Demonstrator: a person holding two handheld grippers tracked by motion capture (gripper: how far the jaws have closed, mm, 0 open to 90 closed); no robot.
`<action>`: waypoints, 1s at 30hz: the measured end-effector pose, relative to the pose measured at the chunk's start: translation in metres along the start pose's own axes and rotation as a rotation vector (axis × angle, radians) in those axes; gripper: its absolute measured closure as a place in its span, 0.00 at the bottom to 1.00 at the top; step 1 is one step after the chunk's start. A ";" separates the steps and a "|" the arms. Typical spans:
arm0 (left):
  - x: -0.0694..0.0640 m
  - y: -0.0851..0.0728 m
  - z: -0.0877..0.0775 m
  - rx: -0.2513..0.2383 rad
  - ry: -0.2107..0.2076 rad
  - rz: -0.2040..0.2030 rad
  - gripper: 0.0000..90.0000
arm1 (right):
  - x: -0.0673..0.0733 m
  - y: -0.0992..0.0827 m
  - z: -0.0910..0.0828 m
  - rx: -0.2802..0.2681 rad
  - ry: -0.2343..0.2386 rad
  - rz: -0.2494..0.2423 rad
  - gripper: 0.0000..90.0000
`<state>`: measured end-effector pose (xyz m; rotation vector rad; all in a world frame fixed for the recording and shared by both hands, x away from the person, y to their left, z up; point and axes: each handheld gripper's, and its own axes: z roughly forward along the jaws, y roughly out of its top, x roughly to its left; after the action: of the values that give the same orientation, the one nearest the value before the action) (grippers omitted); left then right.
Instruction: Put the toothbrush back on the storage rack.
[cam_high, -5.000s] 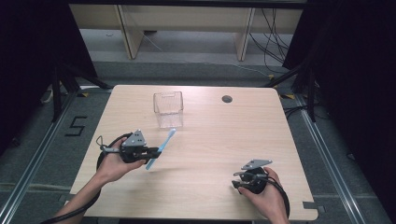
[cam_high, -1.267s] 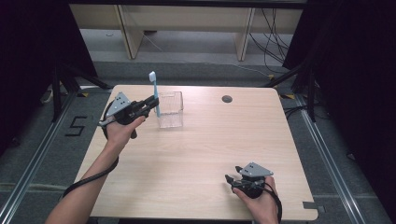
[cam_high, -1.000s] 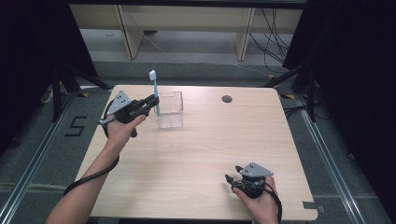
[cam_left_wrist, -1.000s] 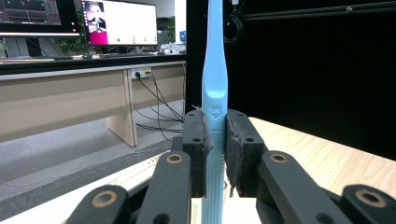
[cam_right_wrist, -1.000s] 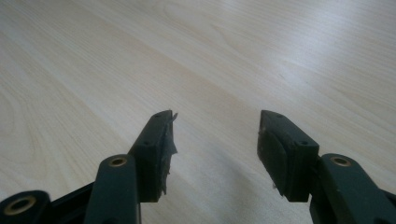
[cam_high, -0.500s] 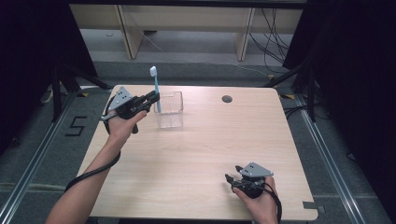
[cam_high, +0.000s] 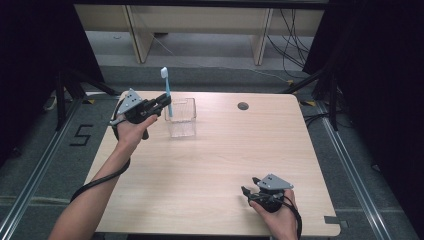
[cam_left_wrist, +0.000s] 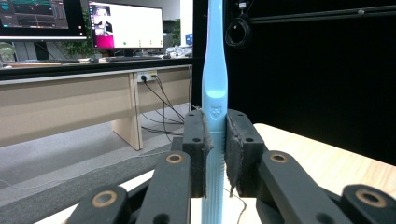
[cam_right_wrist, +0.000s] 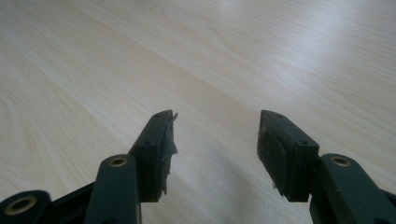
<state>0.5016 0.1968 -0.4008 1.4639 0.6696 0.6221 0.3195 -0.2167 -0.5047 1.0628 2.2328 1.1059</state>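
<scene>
A light blue toothbrush stands upright, bristle head up, clamped in my left gripper, which is shut on its handle. In the left gripper view the two black pads press the toothbrush handle from both sides. The brush's lower end hangs by the left rim of a clear square plastic container at the table's far left; whether it is inside I cannot tell. My right gripper rests near the table's front right, open, with only bare tabletop between its fingertips.
The light wooden table has a dark round cable hole at the far middle. Beyond the far edge stand a low bench and cables on the floor. A metal rail runs along the floor on each side.
The left gripper has carried the toothbrush slightly to the right, closer over the container's left rim, still upright. The right gripper has stayed where it was.
</scene>
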 end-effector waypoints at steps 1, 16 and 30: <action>0.001 0.000 0.000 0.003 0.004 -0.002 0.87 | 0.000 0.000 0.000 0.000 0.000 0.002 0.52; 0.011 -0.009 0.002 0.026 0.030 -0.006 0.87 | 0.002 -0.001 0.000 0.011 0.007 0.022 0.52; 0.016 -0.018 0.004 0.041 0.047 -0.012 0.87 | 0.003 -0.001 0.001 0.018 0.009 0.026 0.52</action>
<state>0.5151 0.2052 -0.4196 1.4863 0.7311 0.6378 0.3180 -0.2147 -0.5065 1.0991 2.2453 1.1054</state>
